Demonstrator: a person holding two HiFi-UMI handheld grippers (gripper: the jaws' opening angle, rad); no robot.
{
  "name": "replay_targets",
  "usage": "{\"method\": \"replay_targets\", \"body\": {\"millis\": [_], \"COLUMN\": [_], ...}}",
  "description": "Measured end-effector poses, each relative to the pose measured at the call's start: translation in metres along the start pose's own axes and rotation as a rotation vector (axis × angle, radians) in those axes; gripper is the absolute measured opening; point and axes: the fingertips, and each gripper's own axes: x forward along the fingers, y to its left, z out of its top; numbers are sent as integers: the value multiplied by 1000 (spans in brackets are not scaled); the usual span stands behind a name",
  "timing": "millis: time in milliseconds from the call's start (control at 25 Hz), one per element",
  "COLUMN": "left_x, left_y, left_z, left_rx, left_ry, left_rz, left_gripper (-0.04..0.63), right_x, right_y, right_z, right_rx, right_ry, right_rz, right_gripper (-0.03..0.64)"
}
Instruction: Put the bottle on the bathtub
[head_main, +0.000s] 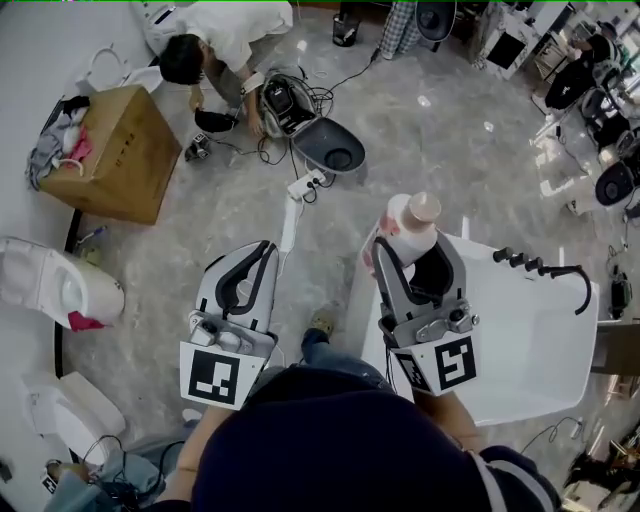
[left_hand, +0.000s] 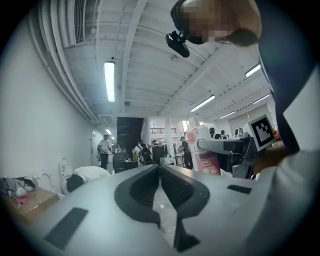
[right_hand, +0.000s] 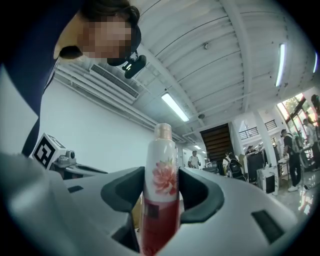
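Note:
My right gripper (head_main: 405, 250) is shut on a white and red bottle (head_main: 412, 228) with a peach cap and a flower print (right_hand: 160, 190); both jaws press its sides, and it stands upright between them. It hangs over the near left corner of the white bathtub (head_main: 540, 340). My left gripper (head_main: 255, 262) is shut with nothing in it, its jaw tips touching (left_hand: 160, 170), held over the floor left of the tub. The bottle in the right gripper also shows in the left gripper view (left_hand: 202, 150).
A black faucet (head_main: 545, 270) lies on the bathtub's far rim. On the marble floor are a cardboard box (head_main: 115, 150), white toilets (head_main: 55, 285), a dark toilet seat (head_main: 330, 150) with cables, and a person (head_main: 215, 45) crouching at the back. My shoe (head_main: 320, 322) is between the grippers.

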Motion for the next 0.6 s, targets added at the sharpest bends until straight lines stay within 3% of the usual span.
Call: {"method": "replay_targets", "body": {"millis": [280,440,600], "left_x": [76,132,199], "left_y": [6,-8,-32], "left_z": [-16,-33,-36], "left_rx": [-17,-11,-30], "left_ry": [-7,16,-30], "left_rz": [-149,-287,-463], "left_gripper": [35,35,35], "right_x": [19,3,-9], "right_y": [-48,-88,-130], "right_z": [-12,-22,-39], "right_rx": [-20,-35,-62], "right_ry": [10,31,88], "right_rz": [-114,-263,-412], "right_gripper": [230,230,230]}}
